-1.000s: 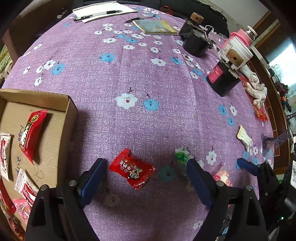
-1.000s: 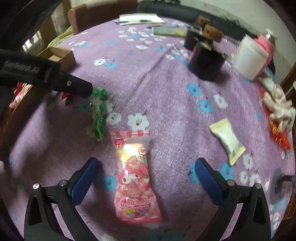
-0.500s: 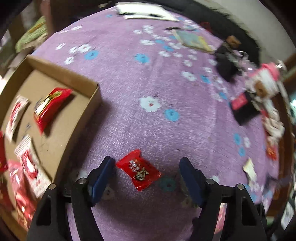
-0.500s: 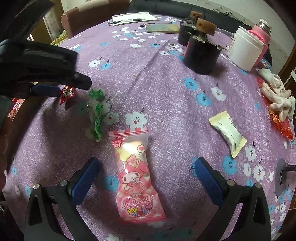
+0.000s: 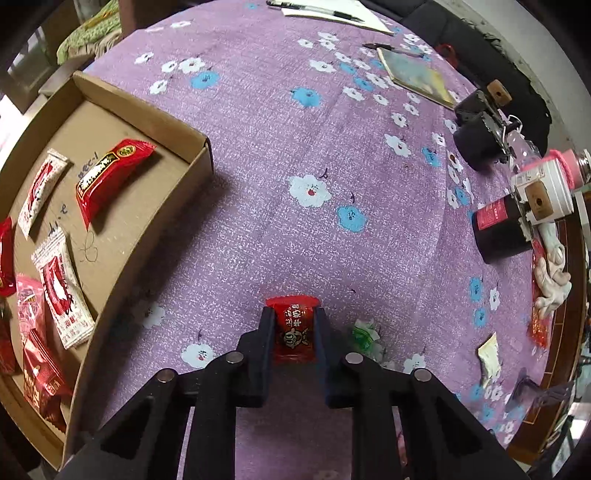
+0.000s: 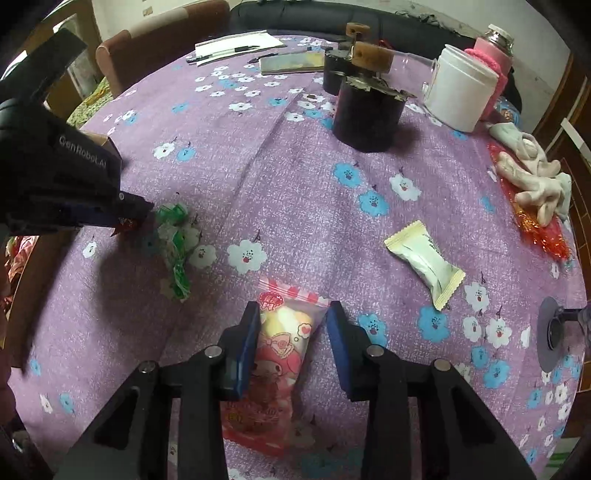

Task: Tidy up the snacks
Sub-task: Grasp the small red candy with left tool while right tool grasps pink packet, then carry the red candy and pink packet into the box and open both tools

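Observation:
My left gripper (image 5: 293, 319) is shut on a small red candy packet (image 5: 293, 328) just above the purple flowered tablecloth. A cardboard box (image 5: 201, 146) at the left holds several red and white snack packets. My right gripper (image 6: 291, 325) has its jaws close around a pink My Melody snack bag (image 6: 279, 354) lying on the cloth; the left pad touches it and a small gap shows at the right pad. The left gripper also shows in the right wrist view (image 6: 129, 210), beside a green wrapped candy (image 6: 173, 243). A pale cream packet (image 6: 424, 262) lies to the right.
Black canisters (image 6: 365, 114), a white jar (image 6: 460, 96), a pink-sleeved bottle (image 6: 493, 51), a notebook (image 5: 417, 75), paper with a pen (image 5: 332, 13), and a white cloth on red wrapping (image 6: 532, 184) stand at the far side. The table edge runs along the right.
My left gripper closed on the red candy packet and shifted toward the box. My right gripper moved forward over the pink bag and narrowed its jaws around it.

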`<state>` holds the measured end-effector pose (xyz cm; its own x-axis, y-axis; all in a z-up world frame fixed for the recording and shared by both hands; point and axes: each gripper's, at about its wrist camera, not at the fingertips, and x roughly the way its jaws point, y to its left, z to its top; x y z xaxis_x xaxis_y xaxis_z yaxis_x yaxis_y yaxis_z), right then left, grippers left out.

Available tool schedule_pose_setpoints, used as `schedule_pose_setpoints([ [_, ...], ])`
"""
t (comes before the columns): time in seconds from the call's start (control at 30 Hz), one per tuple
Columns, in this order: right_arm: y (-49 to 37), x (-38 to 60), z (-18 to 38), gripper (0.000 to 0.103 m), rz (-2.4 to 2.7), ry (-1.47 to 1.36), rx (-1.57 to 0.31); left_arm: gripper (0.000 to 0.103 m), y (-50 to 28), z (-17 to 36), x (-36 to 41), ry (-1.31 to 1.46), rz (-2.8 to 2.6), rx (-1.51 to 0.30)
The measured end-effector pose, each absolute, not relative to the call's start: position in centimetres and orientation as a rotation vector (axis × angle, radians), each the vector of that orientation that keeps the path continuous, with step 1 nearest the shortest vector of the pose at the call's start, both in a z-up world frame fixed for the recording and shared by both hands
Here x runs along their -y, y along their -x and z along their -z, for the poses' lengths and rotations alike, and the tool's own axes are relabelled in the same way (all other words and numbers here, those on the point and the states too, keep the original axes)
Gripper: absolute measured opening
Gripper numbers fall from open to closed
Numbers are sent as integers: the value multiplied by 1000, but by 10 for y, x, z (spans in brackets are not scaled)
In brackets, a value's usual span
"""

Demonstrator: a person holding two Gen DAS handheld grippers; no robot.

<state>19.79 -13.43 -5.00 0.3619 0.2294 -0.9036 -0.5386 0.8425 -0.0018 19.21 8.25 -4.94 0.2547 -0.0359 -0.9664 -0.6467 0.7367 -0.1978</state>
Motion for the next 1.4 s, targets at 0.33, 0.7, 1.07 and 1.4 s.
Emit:
schedule_pose_setpoints([
  [0.33, -189, 149, 48, 35, -509, 222, -1112, 18, -167, 44, -74, 544, -380, -1198],
  [0.7, -153, 154, 38, 35, -531, 218, -1081, 18, -129, 34, -69, 442, -286, -1148],
  [1.07, -107, 161, 37, 35, -514, 220, -1053, 18, -60, 23, -43, 218, -244, -982],
  [1.4, -80, 129, 22, 35, -555, 238, -1007, 19, -14, 13, -56, 164, -264, -890],
])
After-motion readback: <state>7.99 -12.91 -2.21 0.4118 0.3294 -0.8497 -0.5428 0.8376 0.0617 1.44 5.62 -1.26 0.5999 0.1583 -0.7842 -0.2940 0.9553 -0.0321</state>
